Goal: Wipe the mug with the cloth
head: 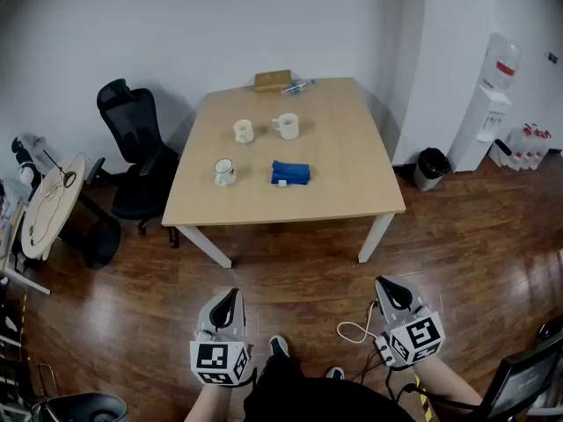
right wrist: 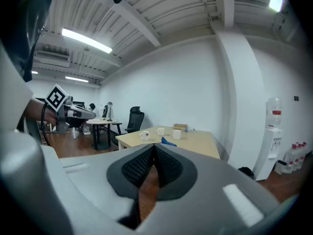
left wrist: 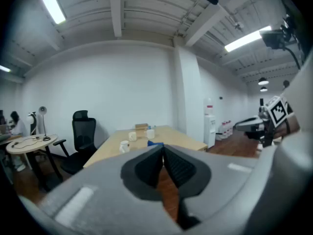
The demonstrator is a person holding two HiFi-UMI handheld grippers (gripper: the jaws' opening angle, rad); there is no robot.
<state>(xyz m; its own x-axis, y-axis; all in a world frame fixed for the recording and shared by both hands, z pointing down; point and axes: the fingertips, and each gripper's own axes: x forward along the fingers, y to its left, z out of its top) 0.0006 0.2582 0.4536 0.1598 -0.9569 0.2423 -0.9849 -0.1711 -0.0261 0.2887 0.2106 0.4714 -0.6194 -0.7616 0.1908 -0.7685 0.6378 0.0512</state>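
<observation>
Three white mugs stand on the wooden table (head: 343, 148): one at the front left (head: 224, 172), one behind it (head: 244, 131), one to its right (head: 286, 127). A folded blue cloth (head: 290, 173) lies right of the front mug. My left gripper (head: 230, 295) and right gripper (head: 388, 284) hang low over the floor, well short of the table, both shut and empty. The left gripper view has the shut jaws (left wrist: 163, 148) pointing at the table, with the cloth (left wrist: 155, 143) just above them. In the right gripper view the shut jaws (right wrist: 154, 147) sit below the cloth (right wrist: 168, 142).
A wooden box (head: 273, 80) and a small bottle lie at the table's far edge. A black office chair (head: 132, 148) and a round white table (head: 48, 205) stand to the left. A water dispenser (head: 484, 121) and black bin (head: 430, 167) stand at the right.
</observation>
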